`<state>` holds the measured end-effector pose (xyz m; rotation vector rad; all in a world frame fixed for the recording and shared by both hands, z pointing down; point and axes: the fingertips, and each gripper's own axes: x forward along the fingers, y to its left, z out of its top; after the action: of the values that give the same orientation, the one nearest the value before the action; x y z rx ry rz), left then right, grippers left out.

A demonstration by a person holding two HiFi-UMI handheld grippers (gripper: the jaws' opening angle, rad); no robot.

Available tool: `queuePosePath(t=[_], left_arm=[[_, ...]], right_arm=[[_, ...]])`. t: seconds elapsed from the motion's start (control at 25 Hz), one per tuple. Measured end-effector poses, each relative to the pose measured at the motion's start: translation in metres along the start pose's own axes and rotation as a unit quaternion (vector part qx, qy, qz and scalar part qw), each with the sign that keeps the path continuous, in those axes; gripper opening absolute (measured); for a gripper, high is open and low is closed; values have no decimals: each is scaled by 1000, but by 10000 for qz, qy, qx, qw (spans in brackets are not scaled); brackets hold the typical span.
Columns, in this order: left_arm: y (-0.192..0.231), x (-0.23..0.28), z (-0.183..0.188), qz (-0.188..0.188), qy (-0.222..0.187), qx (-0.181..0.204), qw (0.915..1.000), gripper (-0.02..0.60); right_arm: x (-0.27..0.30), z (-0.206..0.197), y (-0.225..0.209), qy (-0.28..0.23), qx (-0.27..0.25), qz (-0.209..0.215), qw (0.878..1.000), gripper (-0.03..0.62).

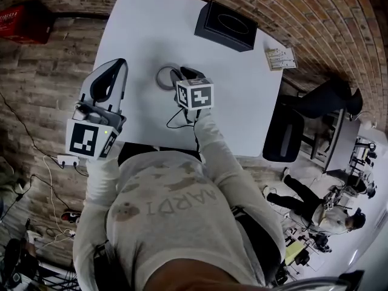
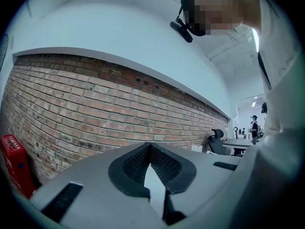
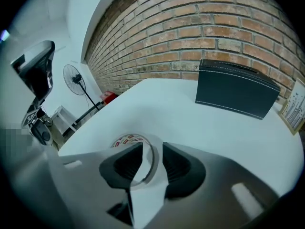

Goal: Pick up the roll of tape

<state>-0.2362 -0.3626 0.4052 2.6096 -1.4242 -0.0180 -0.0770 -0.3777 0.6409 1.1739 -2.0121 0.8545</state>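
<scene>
The tape (image 1: 165, 77) is a flat ring with a hole in the middle. It lies on the white table (image 1: 145, 35), near the middle of the head view. In the right gripper view its see-through side looks shiny, and small red and white print runs round the inside (image 3: 125, 139). The print is too small to read.

The right gripper (image 1: 183, 74) points down at the tape from just to the right of it. Its jaws stand wide apart. The near side of the ring shows in the gap between them (image 3: 152, 147), and the pads do not press on it. The pads are dark, with a bumpy grid on them.

The left gripper (image 1: 121, 62) is at the left of the head view, well apart from the tape. Its jaws are closed, tips touching (image 2: 150, 146), with nothing in them. Each gripper has a cube (image 1: 194, 94) with black and white squares.

A black box (image 1: 226, 26) with a long slot on top sits at the upper right of the table. Thin white stitching runs along its edge (image 3: 237, 89). A small card (image 1: 280, 58) with tiny print lies at the right edge. The wall (image 2: 95, 109) behind is rough red-brown brick.
</scene>
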Motion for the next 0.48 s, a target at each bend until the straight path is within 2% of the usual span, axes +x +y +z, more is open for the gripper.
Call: queuePosePath(t=[0.2,0.36,0.48], left_arm=[[7,1,-5,-54,74,-39,10000,6],[11,2,-7,-58,84,-78,9999,6],[11,2,-10,-77,86,-112,9999,6]], right_arm=[[9,-6,2,172,-121,-169,9996,140],[11,-6,1,207,-504,-474,9974,129],[14,-8,5,195,-697,-515,9960,105]])
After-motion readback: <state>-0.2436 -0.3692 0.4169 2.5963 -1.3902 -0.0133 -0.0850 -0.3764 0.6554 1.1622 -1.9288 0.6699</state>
